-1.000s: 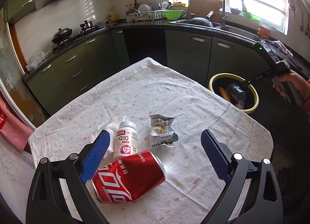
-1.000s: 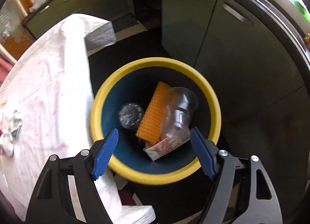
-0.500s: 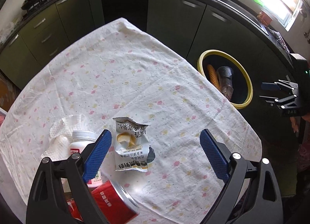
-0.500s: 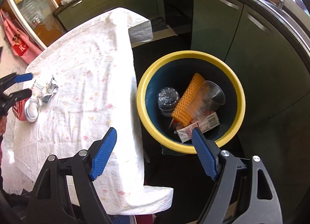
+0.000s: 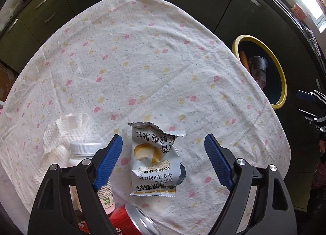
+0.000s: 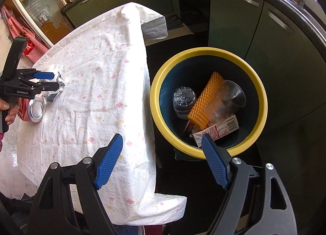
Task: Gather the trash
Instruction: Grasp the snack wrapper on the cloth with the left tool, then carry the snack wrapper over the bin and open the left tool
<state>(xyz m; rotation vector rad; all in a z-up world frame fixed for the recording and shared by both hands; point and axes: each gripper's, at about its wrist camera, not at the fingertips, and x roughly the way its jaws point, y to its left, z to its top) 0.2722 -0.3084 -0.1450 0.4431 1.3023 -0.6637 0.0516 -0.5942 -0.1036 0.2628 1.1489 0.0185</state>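
Note:
A torn grey snack wrapper (image 5: 155, 159) lies on the flowered tablecloth (image 5: 142, 68). My left gripper (image 5: 163, 161) points down over it, jaws closing, the wrapper between the pads but untouched. Beside it are a white pill bottle (image 5: 85, 151), a crumpled paper towel (image 5: 61, 133) and a red soda can (image 5: 130, 222). My right gripper (image 6: 161, 161) hangs open and empty by the table edge, next to the yellow-rimmed bin (image 6: 205, 51), which holds a clear bottle (image 6: 183, 100), an orange ridged piece (image 6: 205, 100), a plastic cup and a carton. The wrapper (image 6: 54, 90) and can (image 6: 32, 108) also show in the right wrist view.
Green kitchen cabinets (image 5: 230, 5) ring the table, with a dark floor between them and the bin (image 5: 282, 84). A hand (image 6: 9, 110) grips the left tool's handle. A red checked bag (image 6: 22, 29) hangs at the far left.
My left gripper came down and forward from over the can until the wrapper lay between its jaws, which narrowed a little. My right gripper drew back from above the bin toward the table edge.

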